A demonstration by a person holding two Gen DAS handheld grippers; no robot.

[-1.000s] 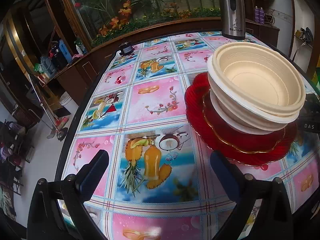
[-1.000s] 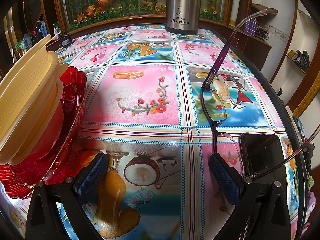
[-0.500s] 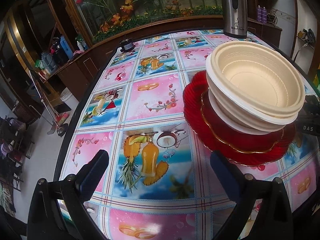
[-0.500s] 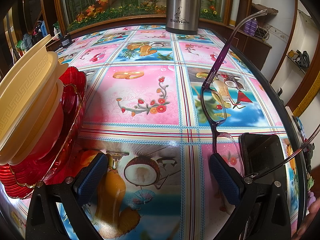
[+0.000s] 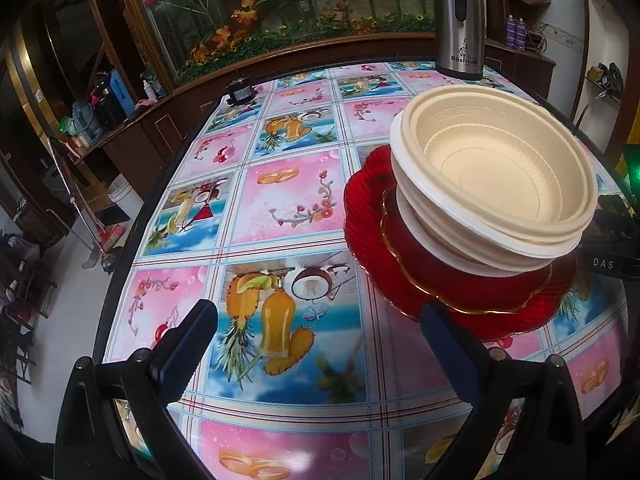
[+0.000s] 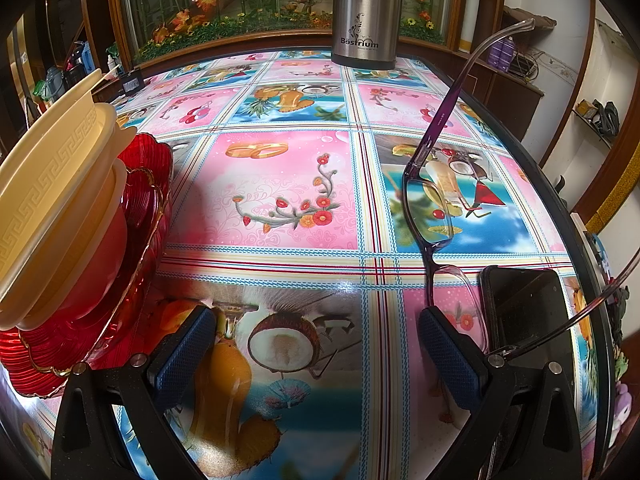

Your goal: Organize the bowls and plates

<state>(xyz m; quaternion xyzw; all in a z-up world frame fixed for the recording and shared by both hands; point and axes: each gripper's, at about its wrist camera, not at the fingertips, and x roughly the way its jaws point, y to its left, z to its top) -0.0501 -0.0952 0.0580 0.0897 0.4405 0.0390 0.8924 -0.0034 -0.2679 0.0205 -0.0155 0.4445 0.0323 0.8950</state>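
Note:
A stack of cream bowls (image 5: pixel 492 184) sits on stacked red glass plates (image 5: pixel 384 264) on the patterned table, at the right of the left wrist view. My left gripper (image 5: pixel 318 330) is open and empty, above the table to the left of the stack. In the right wrist view the cream bowls (image 6: pixel 52 200) and red plates (image 6: pixel 132 216) are at the far left. My right gripper (image 6: pixel 316 338) is open and empty, low over the table to the right of the stack.
A steel flask (image 6: pixel 366 12) stands at the table's far edge. Purple-framed glasses (image 6: pixel 432 200) and a black phone (image 6: pixel 528 312) lie by my right finger (image 6: pixel 448 352). A small black object (image 5: pixel 240 92) sits at the far left corner. The table edge (image 5: pixel 132 236) runs along the left.
My left gripper has drawn back and risen slightly, so the stack looks a little farther off. The right gripper has not moved.

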